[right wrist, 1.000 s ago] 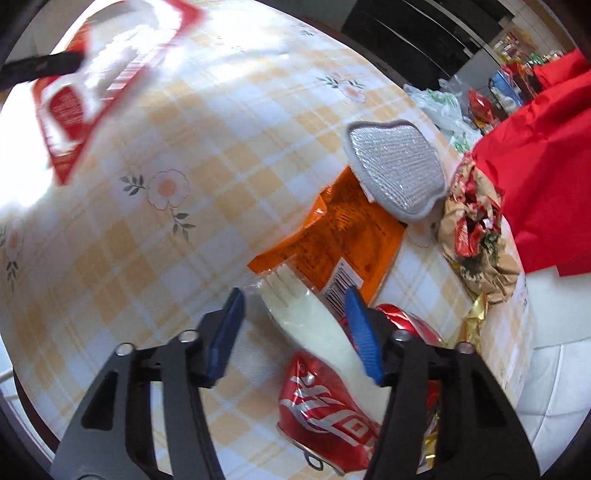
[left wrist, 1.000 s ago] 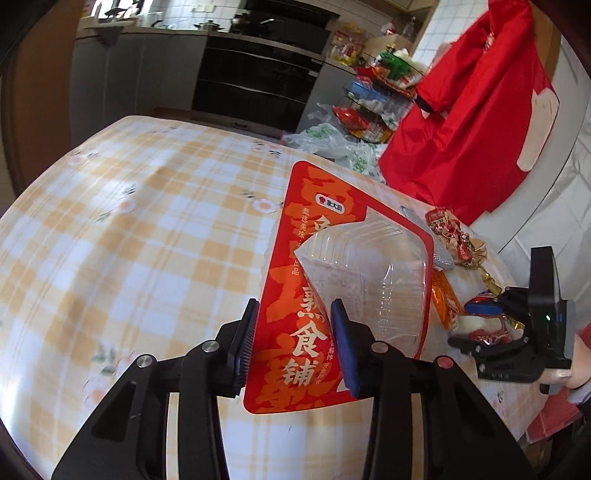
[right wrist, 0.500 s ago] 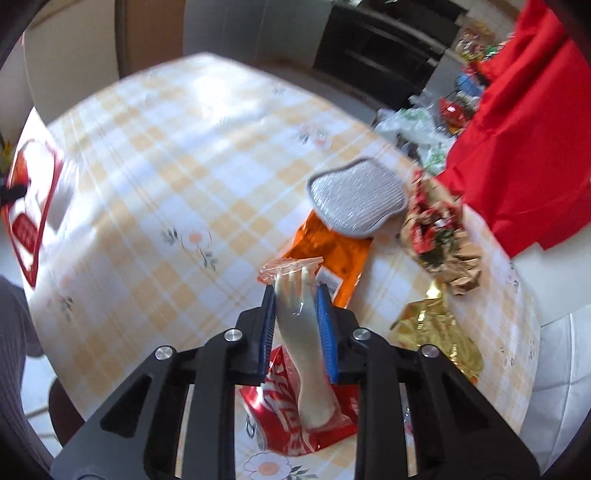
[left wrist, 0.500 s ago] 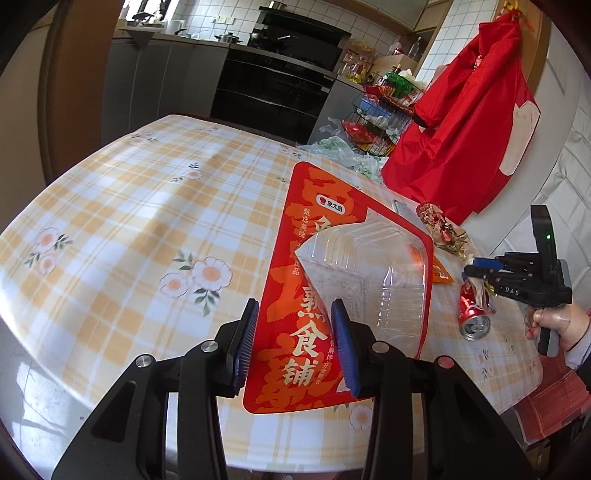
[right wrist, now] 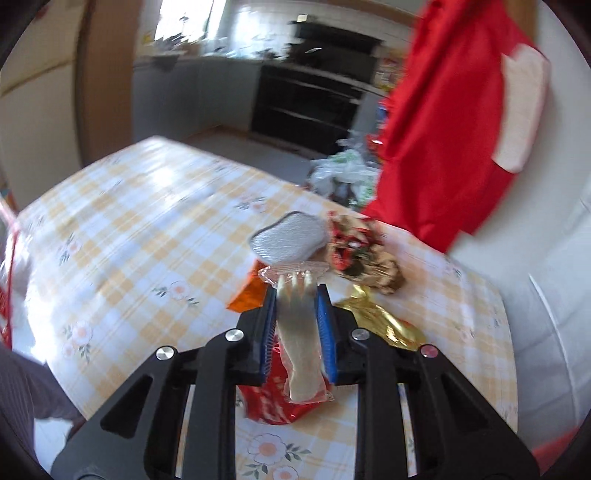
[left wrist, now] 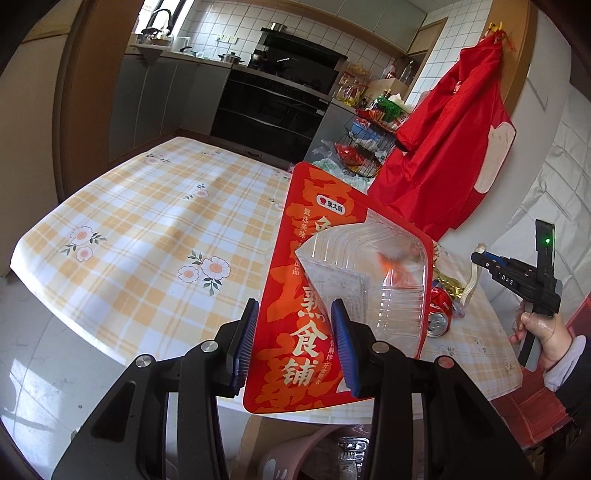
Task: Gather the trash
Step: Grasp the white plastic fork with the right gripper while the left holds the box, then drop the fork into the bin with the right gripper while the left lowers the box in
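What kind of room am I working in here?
Most likely a home kitchen with a dining table: a black built-in oven and stove under a range hood, a sink faucet by the window, and a table under a checked floral cloth.

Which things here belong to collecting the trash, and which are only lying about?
Trash job: red food package in left tool; wrapped plastic fork in right tool; crushed red can; orange wrapper; gold foil.

Lying about: red garment; wire basket.
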Tool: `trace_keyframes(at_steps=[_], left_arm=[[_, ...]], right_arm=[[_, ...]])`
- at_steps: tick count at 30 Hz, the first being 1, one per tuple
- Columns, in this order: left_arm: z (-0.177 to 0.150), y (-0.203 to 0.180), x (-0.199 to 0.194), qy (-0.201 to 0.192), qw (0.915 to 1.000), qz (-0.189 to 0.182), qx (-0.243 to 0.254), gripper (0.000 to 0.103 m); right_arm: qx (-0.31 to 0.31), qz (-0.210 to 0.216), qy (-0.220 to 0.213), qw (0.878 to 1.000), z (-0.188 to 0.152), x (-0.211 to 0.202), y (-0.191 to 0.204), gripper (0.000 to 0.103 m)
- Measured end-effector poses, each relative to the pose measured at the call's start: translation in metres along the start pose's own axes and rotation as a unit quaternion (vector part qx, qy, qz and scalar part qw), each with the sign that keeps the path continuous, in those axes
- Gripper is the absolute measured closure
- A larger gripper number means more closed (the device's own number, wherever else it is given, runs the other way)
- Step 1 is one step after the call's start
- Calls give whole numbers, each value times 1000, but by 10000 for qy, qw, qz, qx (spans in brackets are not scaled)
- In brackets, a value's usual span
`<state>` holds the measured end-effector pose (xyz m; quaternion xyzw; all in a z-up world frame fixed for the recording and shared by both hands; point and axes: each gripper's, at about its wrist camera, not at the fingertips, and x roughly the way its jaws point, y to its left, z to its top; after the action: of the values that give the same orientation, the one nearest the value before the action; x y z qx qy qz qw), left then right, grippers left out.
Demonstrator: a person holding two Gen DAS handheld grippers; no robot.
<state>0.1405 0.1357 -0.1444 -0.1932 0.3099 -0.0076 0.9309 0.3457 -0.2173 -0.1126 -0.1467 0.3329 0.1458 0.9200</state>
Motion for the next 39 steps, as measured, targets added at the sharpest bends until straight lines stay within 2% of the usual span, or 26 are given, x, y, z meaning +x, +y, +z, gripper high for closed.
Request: trace_keyframes(at_steps=[2,6,12,17,26,33,39], left_arm=[[0,-3,-9,-52,10000,-20,13,64],[2,-9,-24,-141,9999,-48,65,64],[4,-21,-47,-269,9995,-48,165,64],[1,-29,-65,-356,9993,-63,95,63],[-16,-47,-97,-391,9990,-58,228,63],[-37,-53,-127,-465,9983,-137,325,63],[-45,-53,-138,-490,9982,-218,251,63]], right_arm=[[399,-44,-62,9992,-3,-9,-17,79],[1193,191,-261,9923,-12,-37,-47,79],[1553,583,-730,9834,-27,-93,-51,79],[1731,966,-1073,9743,-45,-134,-38,79],[1742,1521,-1463,9618,-90,-197,13,79],[1981,1828,-1496,9513,-134,-229,45,79],[1892,1979,-1369,9520,-142,-236,58,79]])
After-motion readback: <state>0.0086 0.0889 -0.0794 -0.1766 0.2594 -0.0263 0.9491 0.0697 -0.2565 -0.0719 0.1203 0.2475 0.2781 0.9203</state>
